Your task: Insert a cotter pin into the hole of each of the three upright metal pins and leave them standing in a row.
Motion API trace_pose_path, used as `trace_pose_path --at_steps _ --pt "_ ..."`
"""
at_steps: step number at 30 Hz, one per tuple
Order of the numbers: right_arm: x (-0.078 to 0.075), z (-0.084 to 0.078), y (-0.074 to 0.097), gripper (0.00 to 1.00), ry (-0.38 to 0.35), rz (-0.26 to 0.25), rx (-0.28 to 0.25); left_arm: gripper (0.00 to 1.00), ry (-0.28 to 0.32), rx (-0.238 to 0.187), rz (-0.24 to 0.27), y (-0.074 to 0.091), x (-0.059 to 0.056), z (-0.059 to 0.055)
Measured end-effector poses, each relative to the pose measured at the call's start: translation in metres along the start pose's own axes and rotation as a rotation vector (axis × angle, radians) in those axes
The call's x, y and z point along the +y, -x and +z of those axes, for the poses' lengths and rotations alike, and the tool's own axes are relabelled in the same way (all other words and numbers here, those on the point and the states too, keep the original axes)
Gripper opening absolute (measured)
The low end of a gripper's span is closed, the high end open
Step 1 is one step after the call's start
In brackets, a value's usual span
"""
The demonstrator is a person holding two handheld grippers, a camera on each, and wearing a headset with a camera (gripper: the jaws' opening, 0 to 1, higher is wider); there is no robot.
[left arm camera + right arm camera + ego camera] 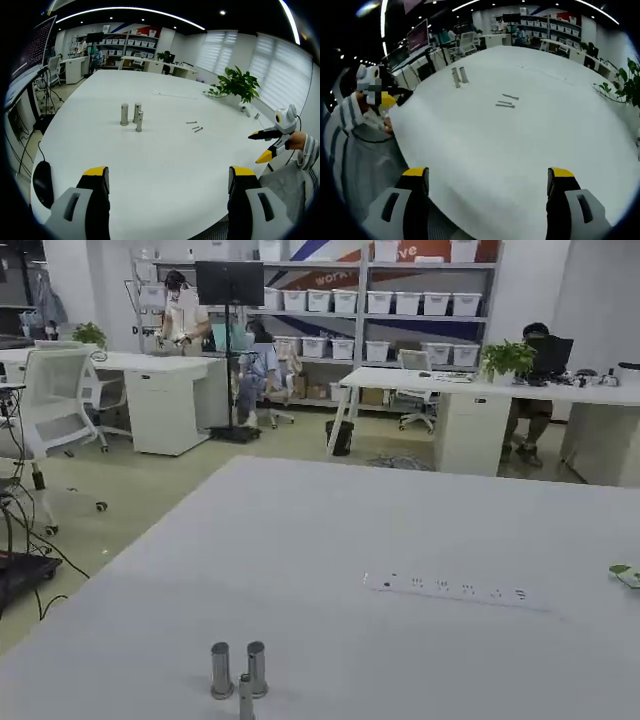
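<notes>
Your left gripper (pixel 167 172) rises from the bottom of its own view, jaws spread wide and empty. The right gripper (pixel 487 172) is the same in its view. The three metal pins (pixel 132 116) stand bunched left of centre in the left gripper view. The cotter pins (pixel 194 126) lie loose on the table (pixel 150 165) right of centre. You seem to be at the start: next, reach for one cotter pin and pinch it along its length.
</notes>
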State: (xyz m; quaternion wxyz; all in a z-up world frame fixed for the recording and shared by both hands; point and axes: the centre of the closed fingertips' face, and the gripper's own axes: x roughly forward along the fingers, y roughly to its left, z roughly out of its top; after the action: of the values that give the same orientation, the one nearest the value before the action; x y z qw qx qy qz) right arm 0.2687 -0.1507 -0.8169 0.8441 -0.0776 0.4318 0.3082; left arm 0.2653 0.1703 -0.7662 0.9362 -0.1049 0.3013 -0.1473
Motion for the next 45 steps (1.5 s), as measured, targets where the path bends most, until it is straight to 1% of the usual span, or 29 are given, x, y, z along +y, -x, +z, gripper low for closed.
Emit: trace_pose_path --at_steps 3,7,9,12,14,17,20,25,26,28,29,31,36,38,41,45 --pt "0.001 0.001 0.001 1.0 0.003 0.006 0.0 1.0 0.002 0.016 -0.009 -0.001 -0.001 -0.004" --pt "0.001 0.0 -0.001 1.0 0.012 0.004 0.011 1.0 0.007 0.022 -0.013 -0.004 -0.001 -0.006" --pt "0.002 0.001 -0.001 1.0 0.011 0.004 0.006 1.0 0.004 0.027 -0.016 -0.005 -0.002 -0.006" --pt "0.004 0.004 -0.001 1.0 0.002 0.01 -0.012 1.0 -0.006 0.022 -0.017 -0.007 -0.002 -0.005" --pt "0.009 0.004 -0.001 1.0 -0.006 0.028 -0.015 1.0 -0.002 0.014 -0.011 -0.009 0.001 -0.002" --pt "0.01 0.005 -0.002 1.0 -0.013 0.021 -0.023 1.0 0.004 0.015 -0.015 -0.01 0.002 0.0" --pt "0.013 0.006 -0.003 1.0 -0.027 0.017 -0.032 1.0 -0.014 0.025 -0.02 -0.01 0.002 0.0" --pt "0.015 0.01 -0.004 1.0 -0.033 0.009 -0.041 1.0 -0.017 0.038 -0.03 -0.013 0.002 -0.002" --pt "0.016 0.012 -0.004 1.0 -0.036 0.01 -0.046 1.0 -0.022 0.045 -0.038 -0.013 0.001 -0.003" --pt "0.018 0.013 -0.004 1.0 -0.026 0.016 -0.041 1.0 -0.024 0.065 -0.053 -0.011 -0.001 -0.007" --pt "0.019 0.013 -0.003 1.0 -0.014 0.015 -0.035 1.0 -0.028 0.067 -0.055 -0.01 -0.001 -0.008" --pt "0.018 0.013 -0.002 1.0 -0.005 0.008 -0.036 1.0 -0.029 0.068 -0.059 -0.008 -0.001 -0.008" --pt "0.019 0.017 0.001 1.0 -0.019 0.003 -0.054 1.0 -0.033 0.072 -0.069 -0.007 -0.004 -0.011" --pt "0.02 0.018 0.0 1.0 -0.016 0.001 -0.055 1.0 -0.036 0.068 -0.067 -0.007 -0.004 -0.011" --pt "0.023 0.017 -0.001 1.0 -0.009 0.005 -0.051 1.0 -0.032 0.071 -0.077 -0.007 -0.005 -0.012" --pt "0.024 0.017 0.0 1.0 -0.014 0.003 -0.057 1.0 -0.038 0.059 -0.064 -0.005 -0.001 -0.008"
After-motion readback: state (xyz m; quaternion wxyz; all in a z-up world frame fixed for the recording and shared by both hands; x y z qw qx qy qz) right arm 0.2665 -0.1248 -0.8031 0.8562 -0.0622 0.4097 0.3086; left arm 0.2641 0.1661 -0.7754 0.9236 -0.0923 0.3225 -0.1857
